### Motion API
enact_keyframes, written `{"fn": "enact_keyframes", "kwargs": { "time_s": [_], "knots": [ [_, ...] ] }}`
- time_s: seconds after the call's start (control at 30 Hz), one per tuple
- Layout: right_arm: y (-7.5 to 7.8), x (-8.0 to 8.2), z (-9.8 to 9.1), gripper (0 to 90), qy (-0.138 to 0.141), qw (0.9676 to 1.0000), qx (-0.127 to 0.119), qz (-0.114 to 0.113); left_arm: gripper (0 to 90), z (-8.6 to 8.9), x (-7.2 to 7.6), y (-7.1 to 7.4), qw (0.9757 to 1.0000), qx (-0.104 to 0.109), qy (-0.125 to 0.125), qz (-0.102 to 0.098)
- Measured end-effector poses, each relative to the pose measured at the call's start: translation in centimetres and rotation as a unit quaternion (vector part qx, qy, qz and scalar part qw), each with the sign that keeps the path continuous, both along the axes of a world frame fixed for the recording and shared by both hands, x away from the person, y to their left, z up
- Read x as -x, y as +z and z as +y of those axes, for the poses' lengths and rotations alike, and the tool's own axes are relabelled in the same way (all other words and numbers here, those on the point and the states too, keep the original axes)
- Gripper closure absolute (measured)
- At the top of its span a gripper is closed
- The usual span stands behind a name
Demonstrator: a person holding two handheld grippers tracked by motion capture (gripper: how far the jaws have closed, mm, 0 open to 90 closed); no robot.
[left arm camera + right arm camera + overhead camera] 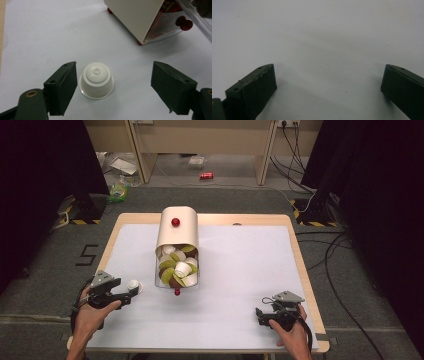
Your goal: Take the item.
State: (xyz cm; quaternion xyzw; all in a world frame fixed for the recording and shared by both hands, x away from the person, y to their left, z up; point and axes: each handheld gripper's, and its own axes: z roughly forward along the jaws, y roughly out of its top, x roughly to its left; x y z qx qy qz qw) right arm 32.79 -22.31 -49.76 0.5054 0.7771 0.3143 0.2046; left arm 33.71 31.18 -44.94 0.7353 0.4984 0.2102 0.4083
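At the lower left of the high view, the left gripper (131, 291) has its fingers (62, 87) spread wide around a small white plastic coffee capsule (96, 80), which sits dome-up on the white table (240, 270), touching neither pad; it looks set down and let go. At lower right the right gripper (261, 314) rests idle, fingers wide open and holding nothing. Farther up, at frame centre, the cream capsule dispenser box (177, 232) lies with its clear drawer (177, 270) full of capsules, seemingly the source.
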Motion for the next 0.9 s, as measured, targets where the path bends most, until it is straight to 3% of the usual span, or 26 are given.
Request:
{"fn": "enact_keyframes", "kwargs": {
  "time_s": [0.9],
  "knots": [
    [0.0, 0.0, 0.0, 0.4, 0.000, 1.0000, 0.000, 0.000, 16.9, -2.0, 1.7, 2.4, 0.9989, -0.007, -0.039, -0.027]
  ]
}}
